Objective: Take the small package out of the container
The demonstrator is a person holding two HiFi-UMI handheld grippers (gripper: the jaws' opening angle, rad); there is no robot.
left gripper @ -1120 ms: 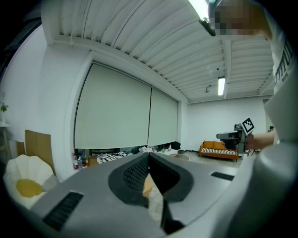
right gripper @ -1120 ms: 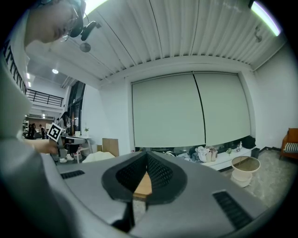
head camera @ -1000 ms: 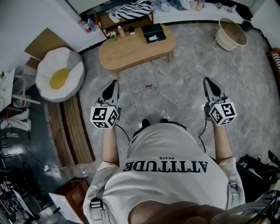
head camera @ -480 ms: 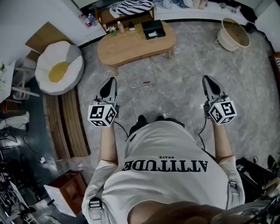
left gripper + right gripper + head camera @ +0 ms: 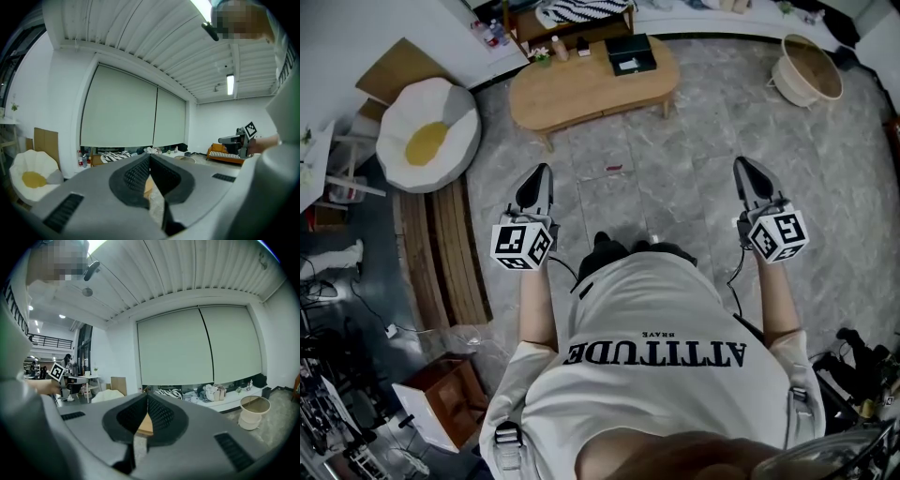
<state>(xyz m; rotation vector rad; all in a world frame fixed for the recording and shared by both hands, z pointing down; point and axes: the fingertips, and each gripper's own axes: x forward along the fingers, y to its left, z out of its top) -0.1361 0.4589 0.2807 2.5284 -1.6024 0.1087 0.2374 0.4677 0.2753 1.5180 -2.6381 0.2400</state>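
**Step in hand:** approach. Nothing had been reached or lifted; the person stood on the grey floor (image 5: 675,178), facing the worktop (image 5: 581,94) and well apart from it.

**Left gripper** (image 5: 542,172): jaws together at the tips, nothing between them; pointed toward the worktop's near edge, left of its middle.

**Right gripper** (image 5: 741,167): jaws shut, empty; pointed past the worktop's right end.

**Container** (image 5: 630,53): dark box, on the worktop's far right part, well apart from both grippers.

**Package** (image 5: 626,64): a small pale patch on or in the container, taken to be the package; too small to tell whether it lay inside or on a lid.

**Other items:** small bottles (image 5: 558,47) at the worktop's far edge, left of the container; an egg-shaped cushion (image 5: 427,141) on the floor off the worktop's left end; a round basket (image 5: 811,73) on the floor off its right end.

**Next move, as judged:** close the gap to the worktop, bring one gripper over the container, part its jaws wide enough for the package, then close on it and lift. The other gripper may need to steady the container.
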